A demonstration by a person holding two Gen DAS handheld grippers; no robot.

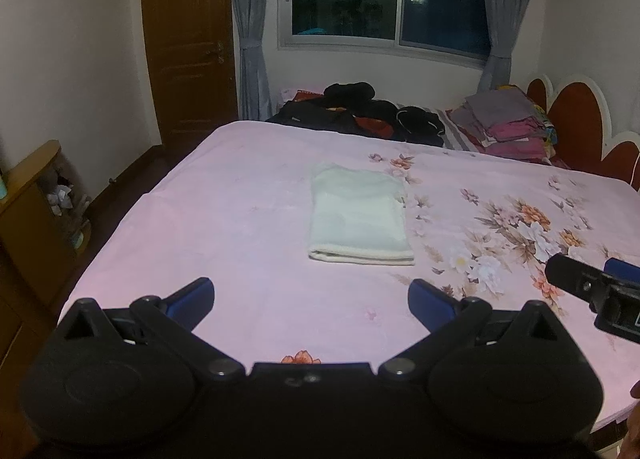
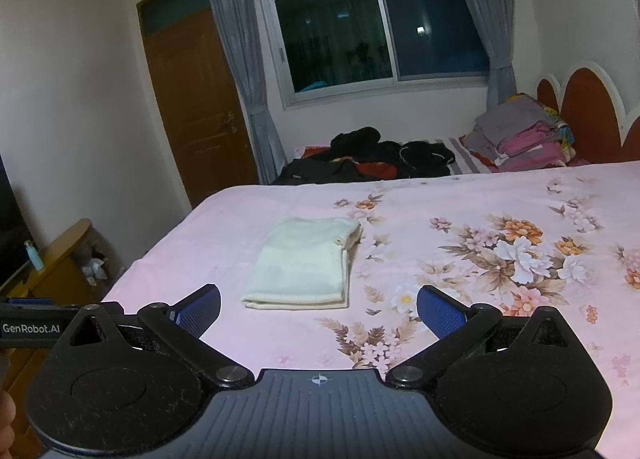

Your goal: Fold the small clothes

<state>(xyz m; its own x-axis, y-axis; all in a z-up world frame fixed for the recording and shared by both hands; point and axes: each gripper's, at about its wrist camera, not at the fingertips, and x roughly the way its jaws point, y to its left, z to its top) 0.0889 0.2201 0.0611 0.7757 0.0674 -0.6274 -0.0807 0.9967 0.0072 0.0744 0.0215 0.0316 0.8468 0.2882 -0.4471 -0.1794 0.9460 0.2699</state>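
- Left hand-held gripper (image 1: 311, 296): jaws spread wide, nothing between them, hovering over the near edge of the bed (image 1: 248, 299).
- Right hand-held gripper (image 2: 319, 306): jaws likewise spread wide and empty, above the same near edge, just beside the left unit.
- Folded cream garment (image 1: 360, 215): lies flat on the pink floral sheet, beyond both grippers, roughly midway across the bed and nearer its left edge than its headboard side. No contact with either gripper.
- Handling, judged: soft, light, limp cloth in several layers; it should sag and unfold if lifted by one point. The thick near fold offers the firmest pinch, best taken at its two near corners.
- Orientation: a rectangle, long axis running from the near edge towards the far edge; the rolled fold faces the grippers, looser layered edges show at the far right corner.
- Far edge: dark clothing (image 1: 360, 111) and a stack of folded items (image 1: 508, 123), well apart from the garment.
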